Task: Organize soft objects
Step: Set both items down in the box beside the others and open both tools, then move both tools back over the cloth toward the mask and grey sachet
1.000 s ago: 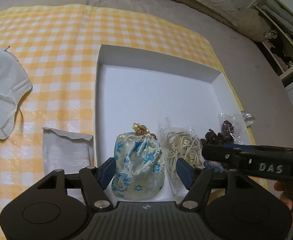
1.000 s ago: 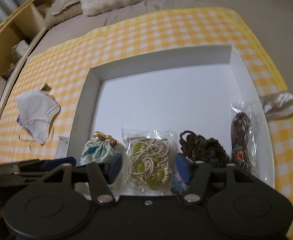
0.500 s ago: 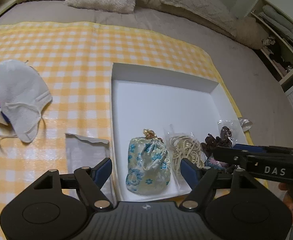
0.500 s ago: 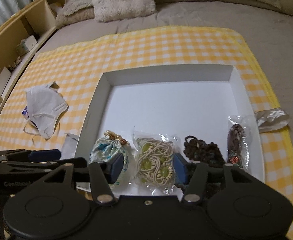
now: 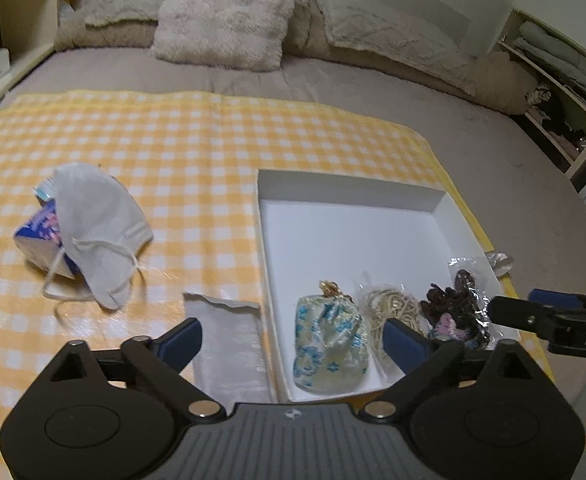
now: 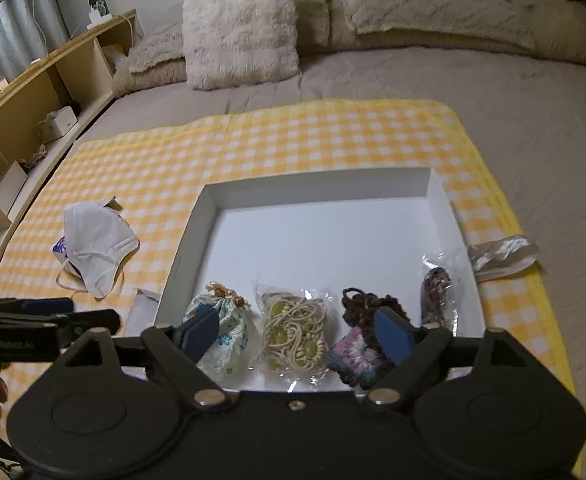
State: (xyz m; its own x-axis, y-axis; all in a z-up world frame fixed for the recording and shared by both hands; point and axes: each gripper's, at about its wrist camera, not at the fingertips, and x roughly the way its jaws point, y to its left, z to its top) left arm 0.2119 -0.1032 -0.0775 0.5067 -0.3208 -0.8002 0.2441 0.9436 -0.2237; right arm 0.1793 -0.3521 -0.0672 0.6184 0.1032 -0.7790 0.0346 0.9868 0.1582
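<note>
A white shallow box lies on a yellow checked cloth. Along its near edge lie a blue floral drawstring pouch, a clear bag of cream cord, a dark crocheted piece and a small bagged brown item. A white face mask lies on a blue packet to the left. My left gripper is open and empty, above the box's near left corner. My right gripper is open and empty, above the cord bag.
A grey flat wrapper lies just left of the box. A crumpled clear wrapper lies at the box's right side. Pillows line the far end of the bed. Wooden shelves stand at the left, open shelving at the right.
Both grippers have pulled back and up from the box, so more of the bed shows. The left gripper released the floral pouch, which now lies in the box.
</note>
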